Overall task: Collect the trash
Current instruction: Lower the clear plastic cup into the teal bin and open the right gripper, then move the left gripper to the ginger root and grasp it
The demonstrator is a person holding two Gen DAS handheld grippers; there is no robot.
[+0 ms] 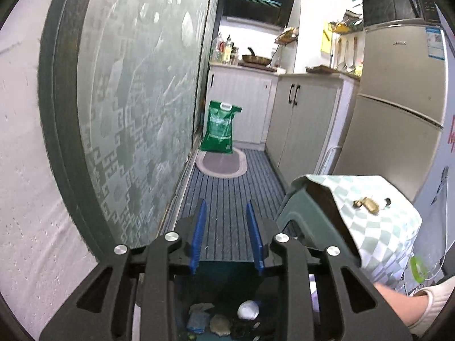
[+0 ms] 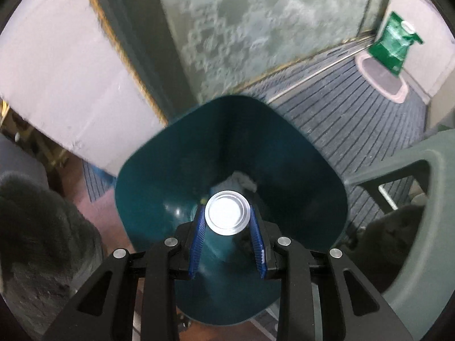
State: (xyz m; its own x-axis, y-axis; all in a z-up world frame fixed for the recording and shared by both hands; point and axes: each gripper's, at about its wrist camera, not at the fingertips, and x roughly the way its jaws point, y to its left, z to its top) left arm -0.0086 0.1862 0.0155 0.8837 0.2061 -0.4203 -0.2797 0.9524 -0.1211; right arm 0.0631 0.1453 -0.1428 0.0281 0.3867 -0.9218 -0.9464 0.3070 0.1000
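Right tongs (image 2: 228, 221) gripping round metal lid (image 2: 227, 216) above teal bin (image 2: 298, 170), left tongs (image 1: 226, 227) narrow — empty.

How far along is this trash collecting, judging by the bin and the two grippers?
Already done: the dark teal plastic bin holds some scraps, including a crumpled white paper ball. In hand: the right gripper is shut on a silver-ended can above the bin's mouth, not yet released. The left gripper is empty. Left: a small brown scrap lies on the green-and-white checked cloth.
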